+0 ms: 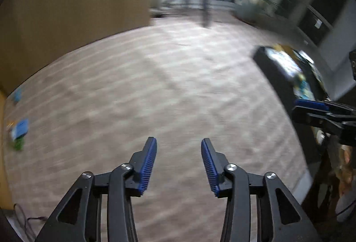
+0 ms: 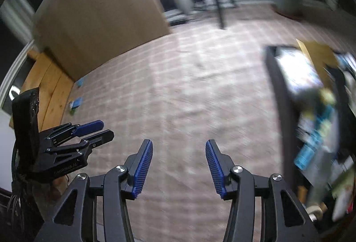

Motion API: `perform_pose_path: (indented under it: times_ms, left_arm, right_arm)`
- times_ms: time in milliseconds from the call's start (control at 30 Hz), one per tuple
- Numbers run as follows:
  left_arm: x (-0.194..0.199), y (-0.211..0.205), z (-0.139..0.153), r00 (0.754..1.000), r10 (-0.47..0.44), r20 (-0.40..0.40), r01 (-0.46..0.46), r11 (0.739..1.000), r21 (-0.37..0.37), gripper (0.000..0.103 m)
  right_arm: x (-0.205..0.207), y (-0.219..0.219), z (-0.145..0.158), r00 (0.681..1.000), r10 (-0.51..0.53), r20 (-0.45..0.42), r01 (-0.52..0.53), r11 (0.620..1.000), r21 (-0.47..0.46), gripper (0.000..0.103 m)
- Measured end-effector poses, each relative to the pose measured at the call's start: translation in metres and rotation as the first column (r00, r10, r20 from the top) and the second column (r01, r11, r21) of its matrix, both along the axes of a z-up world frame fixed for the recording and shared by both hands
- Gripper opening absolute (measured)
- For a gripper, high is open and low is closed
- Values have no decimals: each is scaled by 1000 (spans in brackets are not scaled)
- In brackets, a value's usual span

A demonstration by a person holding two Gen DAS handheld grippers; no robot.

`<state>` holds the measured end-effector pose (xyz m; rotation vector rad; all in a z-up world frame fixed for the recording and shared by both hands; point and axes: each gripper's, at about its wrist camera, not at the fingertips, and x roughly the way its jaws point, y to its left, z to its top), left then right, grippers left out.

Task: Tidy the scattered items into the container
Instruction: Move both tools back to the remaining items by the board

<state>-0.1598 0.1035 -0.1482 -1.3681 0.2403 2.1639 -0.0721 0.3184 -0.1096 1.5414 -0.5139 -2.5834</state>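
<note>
Both tools are between picks, by the look of it. The left gripper (image 1: 179, 144) has its jaws apart with only carpet (image 1: 155, 86) showing between the blue pads, and the right gripper (image 2: 179, 146) is the same, parted and carrying nothing. The dark container (image 2: 280, 95) stands on the carpet at the right of both views and already holds a jumble of coloured packets (too smeared by motion blur to tell one from another). What is left to tidy lies well apart from it at the far left: a blue packet (image 1: 21, 128) with something green beside it, and a smaller blue item (image 1: 17, 94) further along, near the foot of a brown panel (image 1: 77, 8). My reading is that a drop into the container is done and the step in hand is the reach back for the next item. That next move calls for swinging a gripper across the open carpet to the blue packet, keeping the jaws parted, lowering until the pads straddle it, and closing on an edge, since it seems to lie flat. As for writing, the left gripper's body in the right wrist view bears a faint line of lettering, but it cannot be read; the packets' labels are blurred beyond reading too.
</note>
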Motion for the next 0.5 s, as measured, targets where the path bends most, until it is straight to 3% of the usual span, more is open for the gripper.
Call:
perform_pose_path:
  times_ms: [233, 500]
  left_arm:
    - [-57, -114, -2, 978, 209, -16, -209, 977, -29, 49]
    - [-135, -229, -16, 912, 411, -15, -410, 909, -76, 50]
  right_arm:
    - [-76, -91, 12, 981, 194, -9, -194, 980, 46, 51]
    - [-167, -198, 7, 920, 390, 22, -391, 919, 59, 51]
